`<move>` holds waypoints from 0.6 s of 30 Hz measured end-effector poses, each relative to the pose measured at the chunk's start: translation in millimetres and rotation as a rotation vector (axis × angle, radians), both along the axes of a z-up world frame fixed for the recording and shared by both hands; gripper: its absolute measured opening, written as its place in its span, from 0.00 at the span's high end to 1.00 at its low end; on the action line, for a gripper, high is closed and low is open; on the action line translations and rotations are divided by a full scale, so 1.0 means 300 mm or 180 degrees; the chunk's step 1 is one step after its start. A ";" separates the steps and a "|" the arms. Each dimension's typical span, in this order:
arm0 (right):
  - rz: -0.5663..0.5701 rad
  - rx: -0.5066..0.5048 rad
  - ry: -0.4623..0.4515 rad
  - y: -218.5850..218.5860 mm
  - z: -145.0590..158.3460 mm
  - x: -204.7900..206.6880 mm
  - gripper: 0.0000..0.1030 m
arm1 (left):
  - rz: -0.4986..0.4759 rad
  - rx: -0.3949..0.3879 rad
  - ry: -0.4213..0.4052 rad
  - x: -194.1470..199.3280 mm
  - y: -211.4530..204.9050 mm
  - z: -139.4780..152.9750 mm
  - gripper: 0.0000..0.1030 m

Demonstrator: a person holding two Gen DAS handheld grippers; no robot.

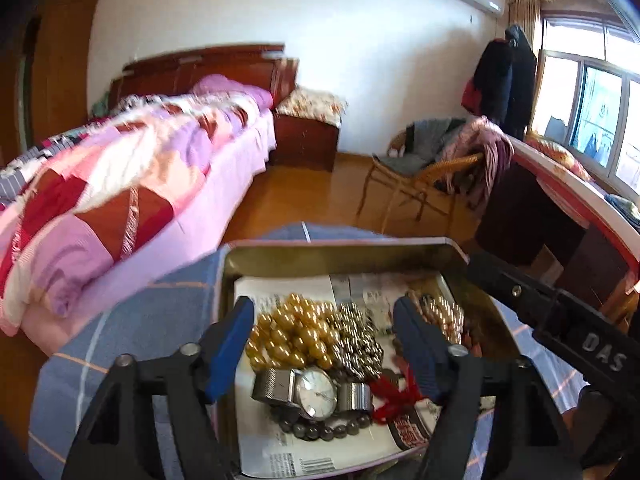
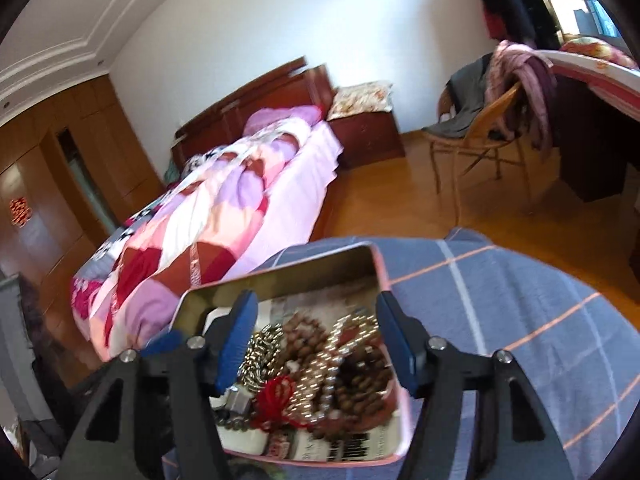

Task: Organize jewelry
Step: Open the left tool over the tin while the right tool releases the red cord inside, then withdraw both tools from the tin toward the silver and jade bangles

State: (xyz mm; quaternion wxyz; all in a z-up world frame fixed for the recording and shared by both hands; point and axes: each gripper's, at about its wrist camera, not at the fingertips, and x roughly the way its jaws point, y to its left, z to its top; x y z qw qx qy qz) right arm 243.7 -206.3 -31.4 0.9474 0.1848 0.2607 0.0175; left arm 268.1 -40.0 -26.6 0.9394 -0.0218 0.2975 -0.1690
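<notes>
Your left gripper hangs over an open metal tin with its jaws spread — nothing is pinched between them. Below them, in the tin, lie a heap of gold bead strands, a silver-toned chain bundle just beside it, and a steel-mesh wristwatch nearer the camera. A dark bead bracelet curls under the watch, touching it, and a red knotted cord lies to its right. Pale pinkish beads sit behind the right blue finger. The jewelry lies on printed paper lining the tin.

Your right gripper is also released, jaws wide apart over the same tin, one blue pad close by the tin's right wall. Between the pads you see brown wooden beads, a pale bead string, the red cord and the silvery chain. Whether either gripper touches the jewelry you cannot tell.

The tin rests on a blue checked cloth — what lies under it is hidden. In the left view the right gripper's black arm reaches in from the right edge. Beyond stand a bed with a patchwork quilt and a wicker chair draped with clothes.
</notes>
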 end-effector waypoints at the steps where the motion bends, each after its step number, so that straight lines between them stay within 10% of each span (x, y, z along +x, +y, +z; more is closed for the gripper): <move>1: -0.0040 -0.0010 0.0004 -0.003 0.001 0.000 0.36 | 0.0011 -0.0015 -0.0030 -0.009 0.004 0.008 0.29; 18: -0.0411 -0.0266 0.0127 0.012 -0.008 -0.094 0.36 | 0.0263 0.0299 -0.0022 -0.075 0.031 0.002 0.29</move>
